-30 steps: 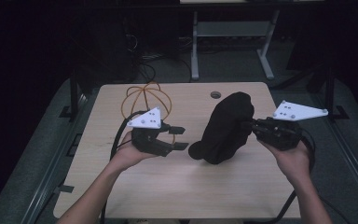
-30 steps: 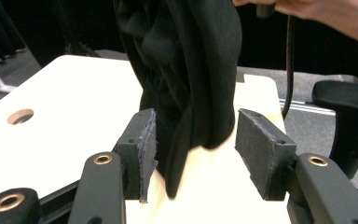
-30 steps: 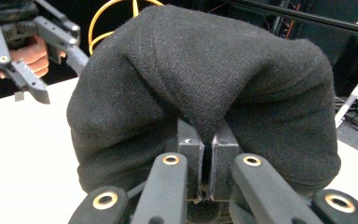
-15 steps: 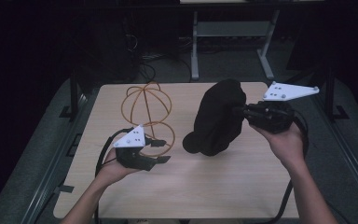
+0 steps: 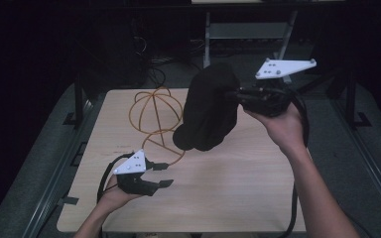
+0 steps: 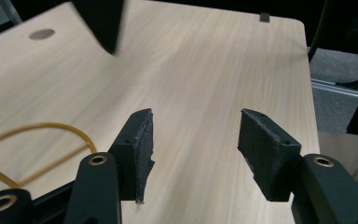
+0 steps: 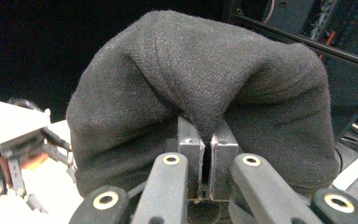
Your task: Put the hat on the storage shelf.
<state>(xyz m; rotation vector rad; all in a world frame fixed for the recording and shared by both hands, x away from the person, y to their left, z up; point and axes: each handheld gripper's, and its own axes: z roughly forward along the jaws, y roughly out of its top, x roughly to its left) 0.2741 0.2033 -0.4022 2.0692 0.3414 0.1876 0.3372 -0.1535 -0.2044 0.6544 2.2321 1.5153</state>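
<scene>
I'm pinching the black cloth hat (image 5: 209,106) in my right gripper (image 5: 238,95), lifted over the table's (image 5: 258,198) far edge beside the wire frame (image 5: 156,116); left gripper (image 5: 161,174) is hanging wide, empty, nr the front-left corner. Prob next: I'm lowering it centred, grip firm.

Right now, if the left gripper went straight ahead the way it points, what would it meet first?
Probably nothing soon: the open left gripper points over bare table. The hanging black hat and the wire stand lie left of that line, though depth is uncertain.
</scene>
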